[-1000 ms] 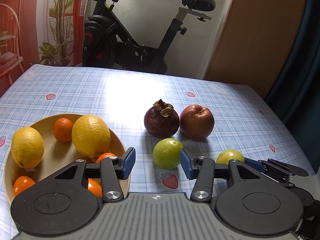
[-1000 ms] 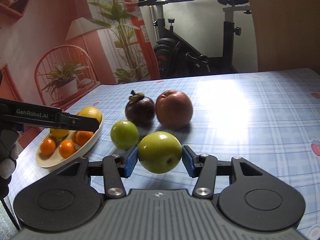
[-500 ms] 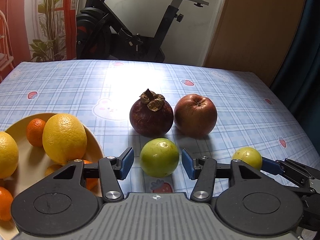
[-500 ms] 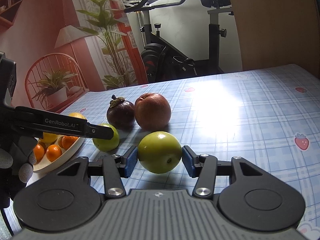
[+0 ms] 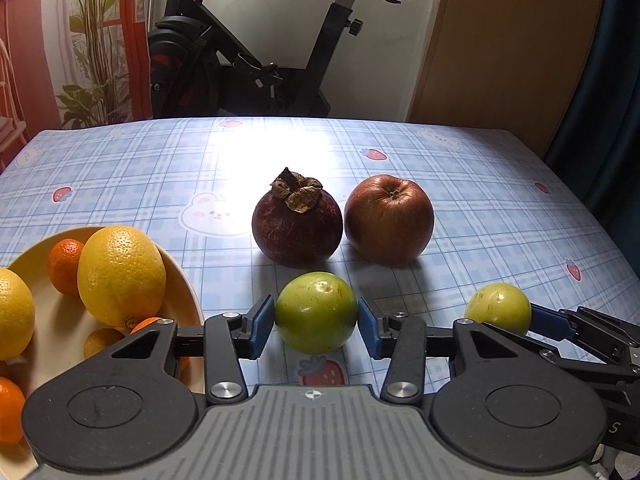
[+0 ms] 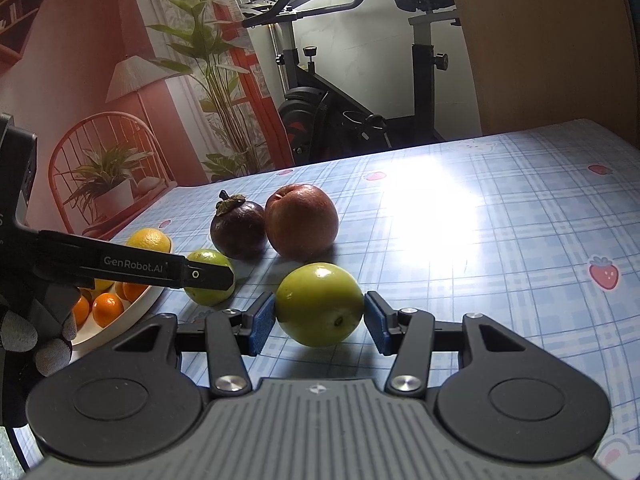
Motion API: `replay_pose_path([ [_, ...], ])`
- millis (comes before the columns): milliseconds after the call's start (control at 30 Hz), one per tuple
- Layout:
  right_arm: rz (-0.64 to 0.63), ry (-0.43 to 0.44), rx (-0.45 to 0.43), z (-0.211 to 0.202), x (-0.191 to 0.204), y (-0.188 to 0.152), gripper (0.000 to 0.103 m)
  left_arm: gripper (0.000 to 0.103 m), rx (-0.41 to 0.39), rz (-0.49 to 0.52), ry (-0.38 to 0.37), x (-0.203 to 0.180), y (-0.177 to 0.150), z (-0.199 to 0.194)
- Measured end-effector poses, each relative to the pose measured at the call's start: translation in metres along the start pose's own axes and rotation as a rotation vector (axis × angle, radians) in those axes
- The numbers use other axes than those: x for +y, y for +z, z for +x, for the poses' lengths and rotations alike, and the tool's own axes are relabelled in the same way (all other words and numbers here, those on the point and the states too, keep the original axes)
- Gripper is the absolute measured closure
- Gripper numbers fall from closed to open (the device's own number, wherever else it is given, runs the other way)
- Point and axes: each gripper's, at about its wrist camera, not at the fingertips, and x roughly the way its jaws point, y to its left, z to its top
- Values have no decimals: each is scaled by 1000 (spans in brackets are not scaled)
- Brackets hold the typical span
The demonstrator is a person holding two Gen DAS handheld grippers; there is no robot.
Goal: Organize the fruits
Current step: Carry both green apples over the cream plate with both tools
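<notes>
My left gripper (image 5: 316, 326) is open around a green fruit (image 5: 316, 312) that rests on the table; both pads stand just off its sides. My right gripper (image 6: 319, 322) is shut on a second green fruit (image 6: 319, 304), low over the table; it also shows in the left wrist view (image 5: 498, 307). A dark mangosteen (image 5: 297, 222) and a red apple (image 5: 389, 219) sit side by side behind the first green fruit. A cream plate (image 5: 182, 296) at the left holds lemons and small oranges.
The table has a blue checked cloth (image 5: 480, 184) with strawberry prints. An exercise bike (image 5: 256, 60) stands behind its far edge. A wooden panel (image 5: 512, 40) and dark curtain are at the right. The left gripper's arm (image 6: 132, 266) crosses the right wrist view.
My left gripper has moved forward and right so the green fruit now sits between its pads. My right gripper has carried its green fruit lower, towards the table.
</notes>
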Motion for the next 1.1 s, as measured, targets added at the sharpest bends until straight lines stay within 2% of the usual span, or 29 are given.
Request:
replay_pose_path([
  [467,0,5,0,0,0,0,52,55,-19,11,-30,-6,-3,-20],
  [667,4,6,-3,-1,1,-1,52,55,-36,15,-49,2,-6,-42],
  [933,-1,2,3,-2,3,-1,52,55,-37,-34,-21,42,-16,-83],
  [1100,-22,13,24,1,5,1,52,55,-18,-66,42,80,-23,-100],
])
